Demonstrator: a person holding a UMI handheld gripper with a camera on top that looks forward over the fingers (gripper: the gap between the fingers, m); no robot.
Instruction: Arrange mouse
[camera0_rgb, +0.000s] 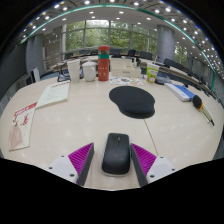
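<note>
Your tongs (115, 160) pinch the black mouse (116, 154) from both sides. It sits on the desk (80, 120), just short of the dark mouse pad (132, 100) ahead.

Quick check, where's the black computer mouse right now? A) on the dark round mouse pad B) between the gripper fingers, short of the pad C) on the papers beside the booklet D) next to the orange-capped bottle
B: the black computer mouse sits on the white table between the gripper fingers with their magenta pads at either side, while the dark round mouse pad lies bare beyond them.
</note>
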